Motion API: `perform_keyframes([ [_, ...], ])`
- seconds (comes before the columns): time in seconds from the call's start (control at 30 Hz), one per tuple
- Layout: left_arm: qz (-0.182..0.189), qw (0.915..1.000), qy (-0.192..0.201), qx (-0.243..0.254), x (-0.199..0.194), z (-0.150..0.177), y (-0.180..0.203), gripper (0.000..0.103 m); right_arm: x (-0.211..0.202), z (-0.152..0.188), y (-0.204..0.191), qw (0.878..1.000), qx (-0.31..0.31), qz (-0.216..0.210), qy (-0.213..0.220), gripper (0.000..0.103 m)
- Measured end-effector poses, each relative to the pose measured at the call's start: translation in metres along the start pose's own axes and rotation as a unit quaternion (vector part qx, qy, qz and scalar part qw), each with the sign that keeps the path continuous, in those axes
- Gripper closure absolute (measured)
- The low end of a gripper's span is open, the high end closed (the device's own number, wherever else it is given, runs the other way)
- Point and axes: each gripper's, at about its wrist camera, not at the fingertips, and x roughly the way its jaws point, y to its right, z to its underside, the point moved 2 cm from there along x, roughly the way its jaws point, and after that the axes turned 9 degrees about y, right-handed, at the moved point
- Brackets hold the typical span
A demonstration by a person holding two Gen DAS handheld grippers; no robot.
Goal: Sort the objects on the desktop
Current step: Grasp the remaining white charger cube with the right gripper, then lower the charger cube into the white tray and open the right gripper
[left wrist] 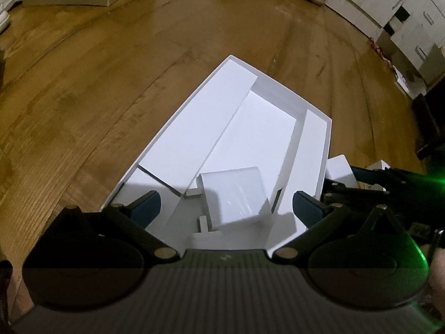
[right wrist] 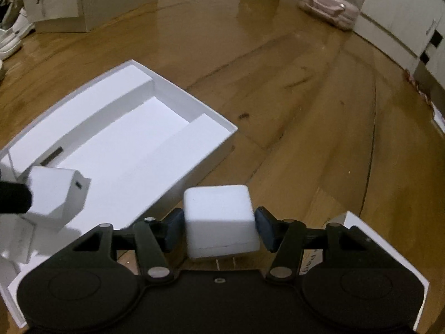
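My right tongs (right wrist: 219, 229) are pinching a white cube charger (right wrist: 221, 220) between their blue pads, its prongs pointing back toward the camera; it hangs just off the near right edge of the white box (right wrist: 211, 150), above the wooden floor (right wrist: 306, 111). My left tongs (left wrist: 226, 208) are spread wide over the near end of the box; a second white charger (left wrist: 233, 194) sits between the fingers but neither pad touches it, so I judge it has been let go into the near compartment, though I cannot tell whether it lies flat or leans on the divider. From the right camera that charger (right wrist: 55, 192) shows a small port on its end face. So the step in hand is packing the chargers into the box, one in and one to go; next I would carry the right charger leftward over the rim, lower it into a free slot, and only then spread the tongs; the left tongs should draw back first to make room.
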Motion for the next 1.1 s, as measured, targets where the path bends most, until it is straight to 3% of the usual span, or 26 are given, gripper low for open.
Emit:
perform_keyframes([
  [0.17, 0.024, 0.9997, -0.004, 0.008, -0.001, 0.001, 0.006, 0.000, -0.005, 0.006, -0.012, 0.999, 0.014, 0.029, 0.018, 0.042],
  [0.27, 0.011, 0.9999, 0.000, 0.009, -0.003, 0.000, 0.002, 0.000, -0.011, 0.011, -0.008, 0.998, 0.046, 0.038, 0.020, 0.042],
  [0.4, 0.003, 0.9998, 0.008, 0.016, -0.006, -0.004, -0.004, 0.000, -0.033, 0.013, 0.003, 0.990, 0.118, 0.046, 0.064, 0.042],
  [0.6, -0.004, 0.9997, 0.014, 0.019, -0.011, -0.008, -0.009, 0.000, -0.065, -0.011, -0.004, 0.975, 0.158, -0.018, 0.156, 0.042],
  [0.73, 0.000, 0.9962, 0.019, 0.085, -0.015, -0.008, 0.001, 0.000, -0.057, -0.037, -0.032, 0.976, 0.152, -0.067, 0.140, 0.042],
  [0.87, 0.007, 0.9965, 0.012, 0.083, -0.017, -0.008, -0.005, 0.000, -0.041, -0.048, -0.054, 0.977, 0.126, -0.109, 0.133, 0.042],
  [1.1, 0.006, 0.9964, 0.000, 0.085, -0.012, -0.008, -0.018, 0.000, -0.013, -0.033, -0.067, 0.982, 0.136, -0.107, 0.081, 0.042],
])
